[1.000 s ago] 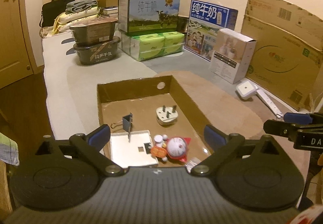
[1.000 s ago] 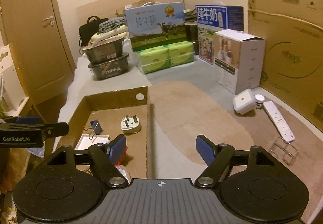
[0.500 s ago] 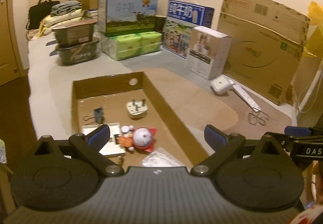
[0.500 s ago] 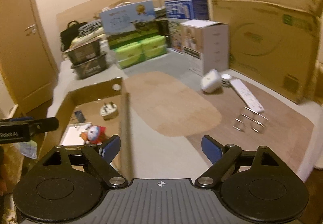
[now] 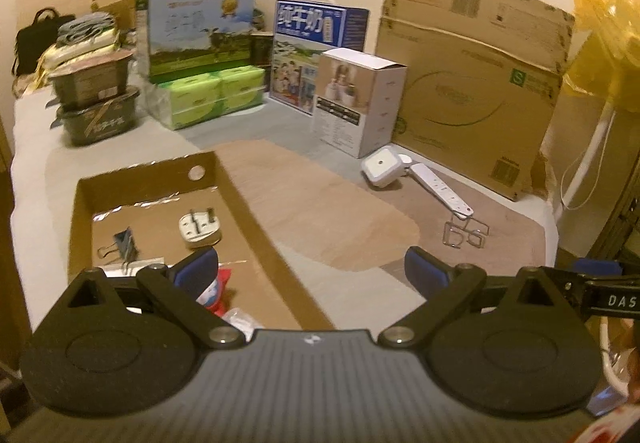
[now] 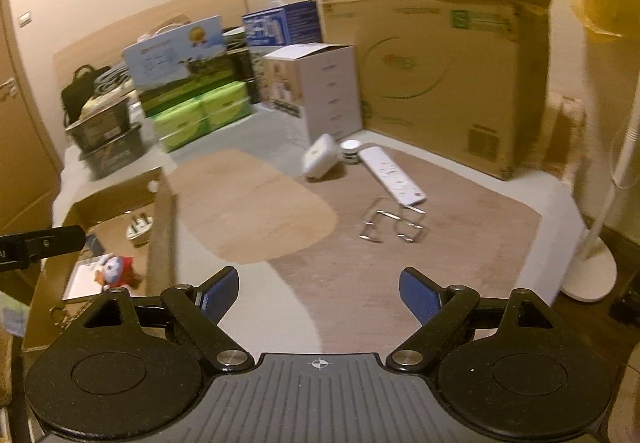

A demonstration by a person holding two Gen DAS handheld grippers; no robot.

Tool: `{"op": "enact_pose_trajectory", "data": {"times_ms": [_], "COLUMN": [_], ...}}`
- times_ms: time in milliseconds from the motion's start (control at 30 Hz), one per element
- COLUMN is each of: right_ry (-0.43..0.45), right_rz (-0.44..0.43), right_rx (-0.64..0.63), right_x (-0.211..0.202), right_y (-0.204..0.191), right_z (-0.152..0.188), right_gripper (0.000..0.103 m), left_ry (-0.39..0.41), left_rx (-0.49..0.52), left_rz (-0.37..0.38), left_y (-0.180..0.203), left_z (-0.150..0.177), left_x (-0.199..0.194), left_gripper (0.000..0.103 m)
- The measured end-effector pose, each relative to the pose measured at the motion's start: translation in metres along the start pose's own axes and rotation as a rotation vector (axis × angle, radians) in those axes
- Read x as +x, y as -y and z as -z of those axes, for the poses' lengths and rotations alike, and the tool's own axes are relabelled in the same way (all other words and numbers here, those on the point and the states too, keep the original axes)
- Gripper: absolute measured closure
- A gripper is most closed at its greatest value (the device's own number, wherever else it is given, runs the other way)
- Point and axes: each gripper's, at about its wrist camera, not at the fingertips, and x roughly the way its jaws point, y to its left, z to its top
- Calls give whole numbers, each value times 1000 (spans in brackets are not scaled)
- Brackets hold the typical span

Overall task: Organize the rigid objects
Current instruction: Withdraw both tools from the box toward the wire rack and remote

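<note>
A shallow cardboard tray (image 5: 256,211) (image 6: 162,227) lies at the left. It holds a white plug (image 5: 199,228) (image 6: 139,230), a black binder clip (image 5: 122,246), a white card and a small red-and-white toy (image 6: 116,270). To the right, on the brown mat, lie a white cube adapter (image 5: 382,166) (image 6: 319,156), a white remote (image 5: 442,189) (image 6: 394,180), a small round white tin (image 6: 351,151) and a wire metal rack (image 5: 466,233) (image 6: 394,227). My left gripper (image 5: 312,269) is open and empty over the tray's right wall. My right gripper (image 6: 320,289) is open and empty, short of the wire rack.
Milk cartons (image 5: 320,51), green tissue packs (image 5: 212,97), stacked dark tubs (image 5: 96,99), a white product box (image 5: 358,101) and a big cardboard carton (image 5: 472,83) line the back. A white lamp stand (image 6: 588,267) rises at the right edge. A wooden door (image 6: 16,163) is at the left.
Both grippers have swung right, away from the tray toward the items on the mat. The right gripper's jaws stand wider than a second ago.
</note>
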Motion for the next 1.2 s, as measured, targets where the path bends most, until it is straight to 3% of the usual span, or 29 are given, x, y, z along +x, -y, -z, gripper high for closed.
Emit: {"op": "enact_pose_trajectory", "data": {"times_ms": [333, 700, 1200], "right_ry": [2, 2, -18], "right_rz": [54, 67, -42], "right_rx": [38, 33, -52], "right_x": [1, 34, 108], "right_y": [43, 97, 168], "right_z": [-4, -23, -56], "right_gripper": [16, 16, 16], "left_ry": [7, -28, -71], "left_rx": [69, 107, 161], "left_rz": [74, 125, 209], "left_y": [41, 97, 160], "left_z": [-10, -20, -4], "left_x": [31, 93, 195], "left_gripper": [4, 4, 4]}}
